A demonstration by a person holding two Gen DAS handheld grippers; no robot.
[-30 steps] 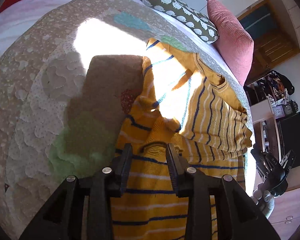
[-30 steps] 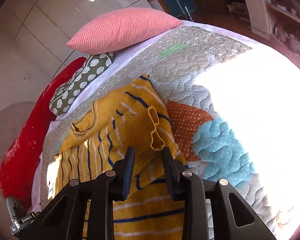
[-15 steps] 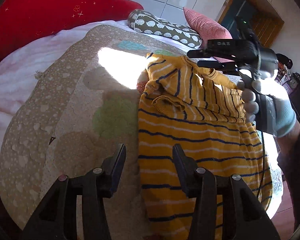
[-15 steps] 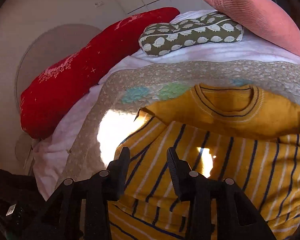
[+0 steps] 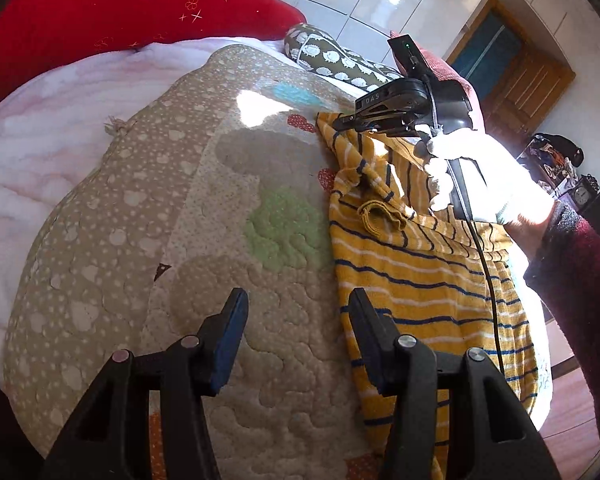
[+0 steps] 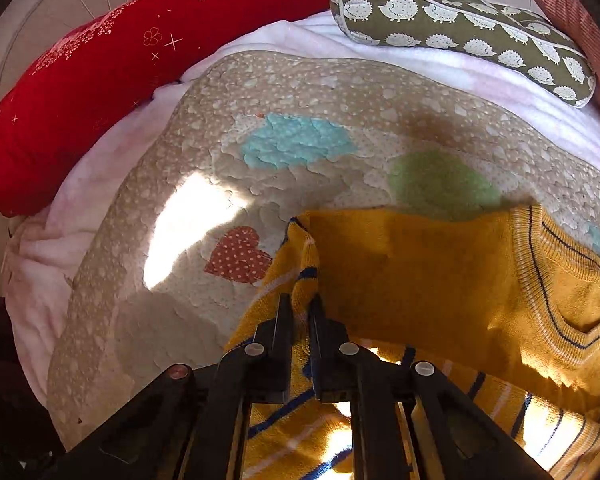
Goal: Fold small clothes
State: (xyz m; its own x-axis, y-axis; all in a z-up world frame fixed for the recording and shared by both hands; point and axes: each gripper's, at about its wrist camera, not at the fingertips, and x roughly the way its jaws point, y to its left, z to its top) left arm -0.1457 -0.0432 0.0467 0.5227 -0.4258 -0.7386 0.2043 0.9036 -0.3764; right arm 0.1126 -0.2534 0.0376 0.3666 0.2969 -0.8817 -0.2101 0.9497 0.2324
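A small yellow sweater [image 5: 424, 272] with navy and white stripes lies on a quilted bedspread [image 5: 220, 208]. My left gripper [image 5: 298, 300] is open and empty, low over the quilt, its right finger at the sweater's left edge. My right gripper [image 6: 300, 304] is shut on a fold of the sweater [image 6: 420, 272] at its shoulder corner, beside the collar. In the left wrist view the right gripper [image 5: 338, 126] shows at the sweater's far corner, held by a white-gloved hand. A sleeve cuff [image 5: 380, 216] lies folded across the body.
A red bolster [image 6: 100, 72], a hedgehog-print pillow [image 6: 460, 28] and a pink pillow [image 6: 572, 20] lie along the far side of the bed. A white blanket [image 5: 40, 152] lies under the quilt. A wooden door [image 5: 512, 76] and a shelf stand beyond.
My left gripper let go of the sweater, opened and pulled back to the left. My right gripper swung to the shoulder corner and closed on the fabric there.
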